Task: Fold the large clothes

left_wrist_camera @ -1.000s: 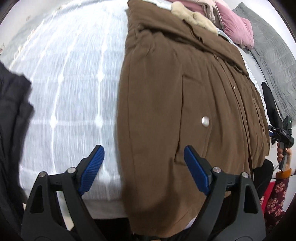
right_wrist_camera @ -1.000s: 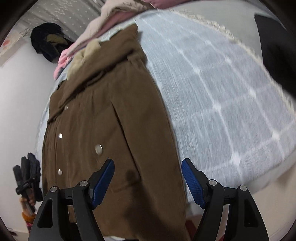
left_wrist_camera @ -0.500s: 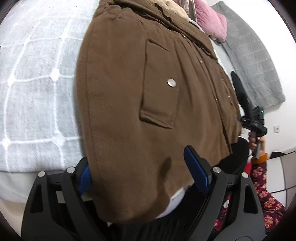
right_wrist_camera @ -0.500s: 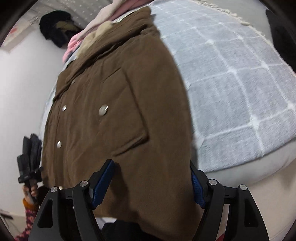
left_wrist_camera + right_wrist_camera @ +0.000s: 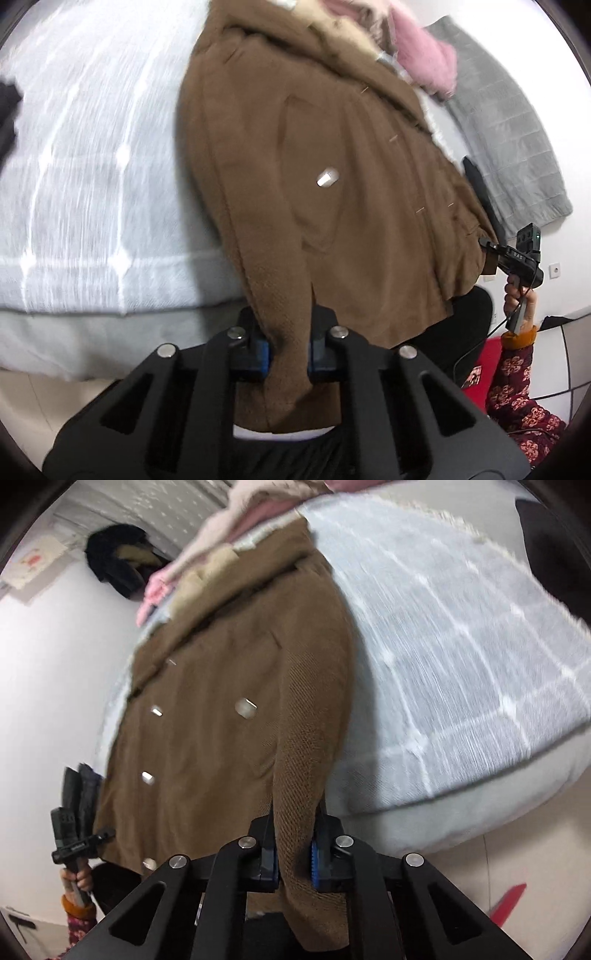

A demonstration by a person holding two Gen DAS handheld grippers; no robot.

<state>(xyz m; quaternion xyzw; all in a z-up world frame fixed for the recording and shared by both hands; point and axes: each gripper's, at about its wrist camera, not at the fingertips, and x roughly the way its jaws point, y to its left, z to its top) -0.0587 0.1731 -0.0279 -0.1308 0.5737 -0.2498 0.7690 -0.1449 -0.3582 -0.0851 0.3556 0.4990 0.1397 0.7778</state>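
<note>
A brown coat (image 5: 332,177) lies front up on a bed covered with a pale blue checked bedspread (image 5: 92,184), its collar toward the far pillows and its hem hanging over the near edge. The left gripper (image 5: 288,360) is closing, its blue pads (image 5: 260,356) narrow and already pinching a fold of the hem at one bottom corner. The right gripper (image 5: 293,860) is clamped tight on the opposite hem corner, with the ribbed brown cloth bunched between its pads (image 5: 317,862). Silver snaps (image 5: 245,707) run down the coat's front. A pink garment (image 5: 424,59) sits just beyond the collar, and a grey quilted blanket (image 5: 509,147) lies to one side. A patterned sleeve (image 5: 517,391) shows behind the right gripper's handle
</note>
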